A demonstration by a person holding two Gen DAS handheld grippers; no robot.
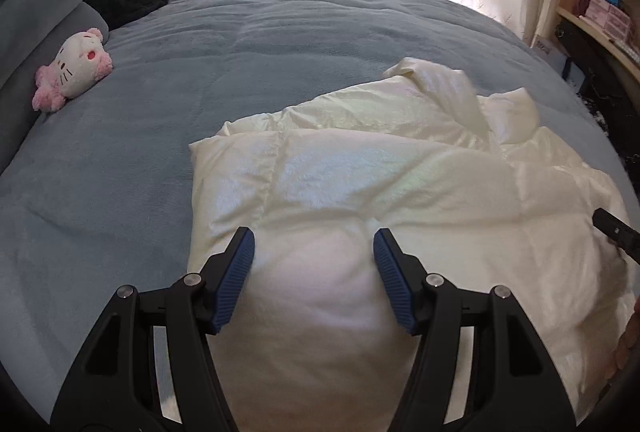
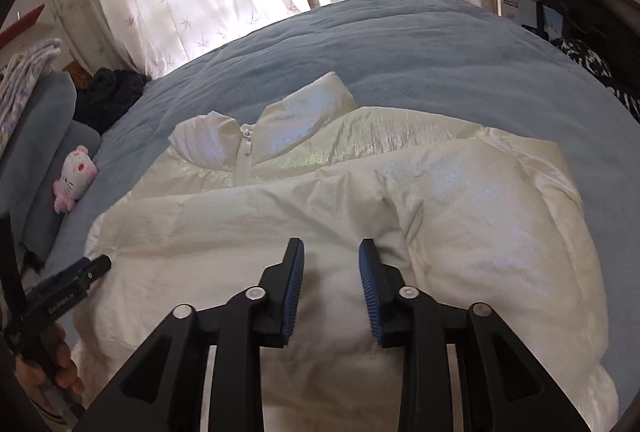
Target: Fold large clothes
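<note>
the step in hand looks like taking a fresh hold on the near part of the jacket [image 1: 360, 168] for the next fold, and it will go best if both grippers bite the same edge at matching spots. the padding is thick and slippery-looking, so each should gather a good fold of cloth deep between the pads rather than nip the shiny skin, which would likely slide out. lifting both sides evenly should keep the quilted panels flat.

the cream puffer jacket lies spread on the blue bed [image 1: 120, 160], collar and zip towards the curtains, already partly doubled over itself. a pink and white plush toy [image 1: 74, 70] sits well apart by the pillows.

the left gripper [image 1: 314, 252] hangs over the jacket's near left part with its jaws about half open; puffed cloth shows between the pads, but i cannot tell that they press on it, so it seems to hold nothing. the right gripper [image 2: 330, 264] is over the jacket's middle, just beside a raised crease, its jaws narrower but with a clear gap and nothing pinched. in the right wrist view the other gripper shows at the jacket's left edge.
</note>
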